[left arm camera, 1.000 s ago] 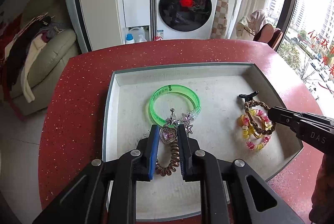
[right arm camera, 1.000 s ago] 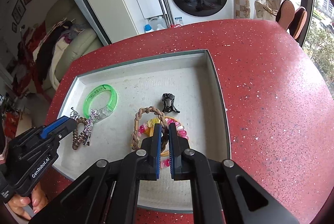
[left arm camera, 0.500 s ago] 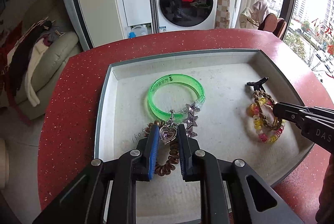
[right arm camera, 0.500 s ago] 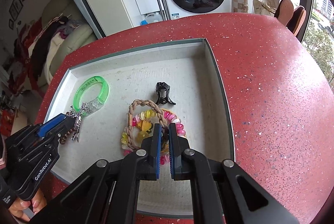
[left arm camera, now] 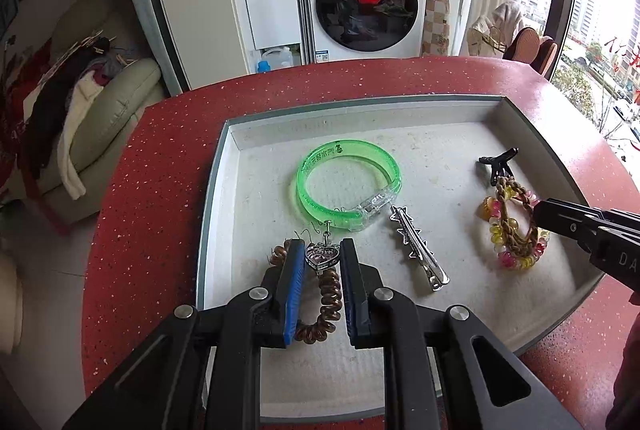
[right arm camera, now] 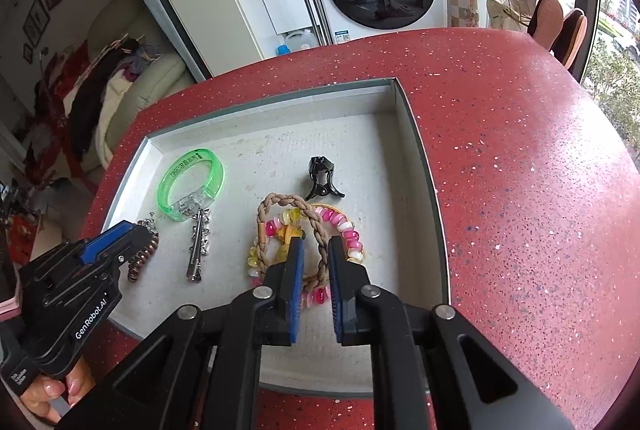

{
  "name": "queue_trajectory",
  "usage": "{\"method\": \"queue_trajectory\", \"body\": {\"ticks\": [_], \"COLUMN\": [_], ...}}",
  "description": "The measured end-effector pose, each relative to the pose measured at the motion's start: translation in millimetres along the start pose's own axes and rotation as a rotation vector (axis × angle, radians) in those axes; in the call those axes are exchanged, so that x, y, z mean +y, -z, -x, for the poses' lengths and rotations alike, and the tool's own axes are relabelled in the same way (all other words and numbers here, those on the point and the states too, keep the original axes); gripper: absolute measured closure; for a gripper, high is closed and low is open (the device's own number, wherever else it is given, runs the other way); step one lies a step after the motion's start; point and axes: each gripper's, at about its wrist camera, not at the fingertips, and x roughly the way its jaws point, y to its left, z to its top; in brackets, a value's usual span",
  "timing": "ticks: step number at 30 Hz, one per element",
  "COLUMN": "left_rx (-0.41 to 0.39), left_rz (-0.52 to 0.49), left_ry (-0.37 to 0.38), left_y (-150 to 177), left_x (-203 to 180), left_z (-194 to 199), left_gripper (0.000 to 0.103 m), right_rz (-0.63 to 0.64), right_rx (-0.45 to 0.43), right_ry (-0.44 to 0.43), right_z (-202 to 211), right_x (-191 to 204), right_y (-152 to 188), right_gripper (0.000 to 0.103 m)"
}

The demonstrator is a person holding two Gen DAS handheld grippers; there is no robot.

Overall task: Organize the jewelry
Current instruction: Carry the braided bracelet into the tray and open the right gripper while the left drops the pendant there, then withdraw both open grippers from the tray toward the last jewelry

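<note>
My left gripper (left arm camera: 322, 250) is shut on a silver heart pendant (left arm camera: 322, 257) at the near left of the grey tray (left arm camera: 360, 115). A brown coil hair tie (left arm camera: 325, 306) lies under its fingers. The green bangle (left arm camera: 348, 185) lies just beyond it, and a star hair clip (left arm camera: 416, 254) lies flat to its right. The jaws of my right gripper (right arm camera: 317, 244) are opening. A strand of the braided bracelet (right arm camera: 280, 198) passes between them with the pads off it. A pink and yellow beaded bracelet (right arm camera: 345, 226) lies tangled with it. A black claw clip (right arm camera: 322, 177) rests behind.
The tray sits on a round red speckled table (right arm camera: 520, 169). A person's hand (right arm camera: 52, 390) holds the left gripper (right arm camera: 130, 230) at the tray's near left corner. Beyond the table stand a washing machine (left arm camera: 366, 1) and a cream sofa (left arm camera: 112, 101).
The star hair clip has come away from the pendant and now lies on the tray. My right gripper's jaws have parted off the bracelets. My left gripper still grips the heart pendant.
</note>
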Motion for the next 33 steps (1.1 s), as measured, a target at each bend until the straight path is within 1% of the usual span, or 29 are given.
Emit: {"method": "queue_trajectory", "body": {"ticks": [1,2,3,8,13,24,25,26,27,28,29,31,32,33], "left_rx": [-0.004,-0.008,-0.011,-0.03,-0.044,-0.048,-0.05,-0.051,-0.058,-0.096,-0.107,-0.098,-0.1,-0.107], "left_rz": [-0.002,-0.004,-0.003,-0.004,-0.005,0.031,0.031,0.033,0.042,0.058,0.059,0.055,0.053,0.053], "left_ry": [0.001,0.001,0.003,0.008,0.01,0.01,0.011,0.01,0.003,-0.003,-0.001,0.01,0.006,-0.001], "left_y": [-0.2,0.0,0.1,2.7,4.1,3.7,3.6,3.6,3.9,5.1,5.2,5.5,6.1,7.0], "left_x": [-0.7,-1.1,-1.3,-2.2,-2.6,6.0,6.3,6.4,7.4,8.9,9.4,9.3,9.6,10.3], "left_z": [2.2,4.7,7.1,20.0,30.8,36.5,37.2,38.0,39.9,45.3,48.2,49.2,50.2,51.7], "left_gripper": [0.066,0.066,0.066,0.066,0.066,0.066,0.051,0.027,0.0,0.0,0.0,0.0,0.0,0.0], "right_rz": [0.0,0.001,0.003,0.003,0.008,0.004,0.003,0.002,0.002,0.004,0.007,0.009,0.012,0.014], "right_rx": [-0.008,-0.017,-0.024,-0.035,-0.036,-0.051,-0.055,-0.057,-0.058,-0.06,-0.06,-0.064,-0.075,-0.092], "right_ry": [0.0,-0.001,-0.003,-0.021,-0.019,-0.014,-0.013,-0.014,-0.016,-0.016,-0.016,-0.018,-0.019,-0.017], "right_z": [3.5,7.0,10.4,24.1,29.4,36.7,37.4,38.2,38.8,39.2,39.6,41.2,43.3,45.8], "right_x": [1.2,2.3,3.5,8.9,12.5,13.3,13.7,13.9,14.4,15.1,16.1,17.2,18.0,19.0], "right_y": [1.2,3.0,4.3,9.5,13.7,13.7,13.7,13.7,13.5,13.5,13.3,13.6,14.2,14.6], "right_gripper": [0.068,0.061,0.06,0.06,0.058,0.058,0.058,0.058,0.058,0.058,0.058,0.052,0.039,0.022]}}
